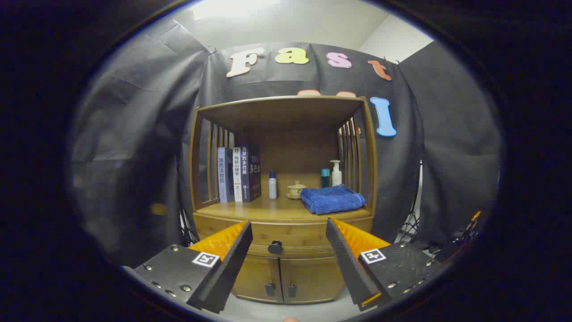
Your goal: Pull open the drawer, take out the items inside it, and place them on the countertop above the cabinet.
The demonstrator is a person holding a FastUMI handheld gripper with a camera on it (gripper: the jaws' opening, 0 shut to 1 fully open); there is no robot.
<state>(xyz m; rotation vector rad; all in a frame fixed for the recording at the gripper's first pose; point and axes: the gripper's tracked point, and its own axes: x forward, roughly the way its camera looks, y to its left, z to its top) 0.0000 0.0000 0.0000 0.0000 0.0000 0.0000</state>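
Nothing of the task looks done yet, judging by how things lie. Nearest, the claw stands wide apart and holds nothing, one finger at about 8 o'clock of the drawer's knob and the other at about 4 o'clock, so the knob sits in the gap between them, though still some way ahead and untouched. The drawer is shut flush with the front of the wooden cabinet, so whatever lies inside it is hidden and I cannot say what or how many items there are. Below the drawer, at 6 o'clock of the knob, two small doors are also closed. Just beyond and above the drawer is the desk, the countertop where the items must end up; it already carries a folded blue towel at roughly 1 o'clock of the knob, a small lidded teacup and a white bottle near 12 o'clock, books at 11 o'clock, and a pump bottle farther back behind the towel. All steps remain: reach the knob, pull, lift the items out, set them on the free wood toward the front left.
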